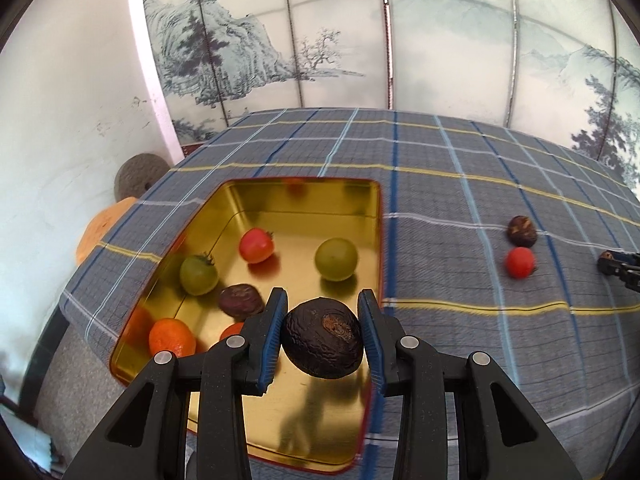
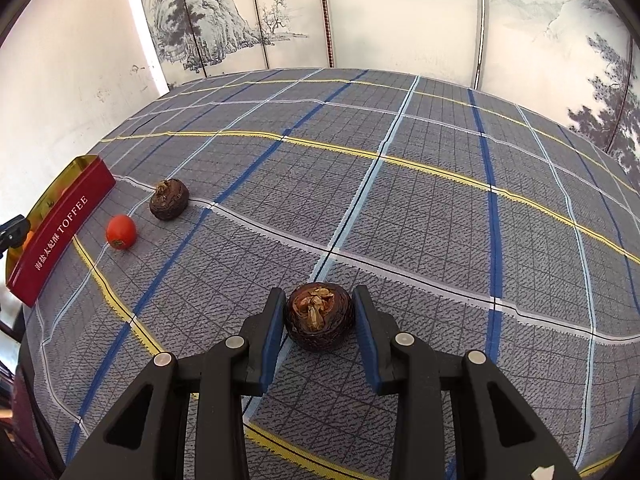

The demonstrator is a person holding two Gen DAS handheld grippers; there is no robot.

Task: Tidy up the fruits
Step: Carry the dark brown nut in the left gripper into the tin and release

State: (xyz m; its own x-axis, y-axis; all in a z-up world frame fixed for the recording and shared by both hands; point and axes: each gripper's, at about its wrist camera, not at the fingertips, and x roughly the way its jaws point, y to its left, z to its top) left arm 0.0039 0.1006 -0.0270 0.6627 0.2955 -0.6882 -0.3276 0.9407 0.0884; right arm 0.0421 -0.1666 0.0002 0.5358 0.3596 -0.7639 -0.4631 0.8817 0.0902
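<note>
Clearly "TOFFEE" on red tin [image 2: 60, 236]

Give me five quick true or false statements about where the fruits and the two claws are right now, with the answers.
1. The left claw holds a dark wrinkled fruit over the gold tin. True.
2. The tin holds no fruit. False: it holds several, including a green tomato and a red tomato.
3. A red tomato on the cloth lies outside the tin. True.
4. The right claw grips an orange. False: it is shut on a brown shrivelled fruit.
5. The tablecloth is plain white. False: it is grey plaid.
</note>
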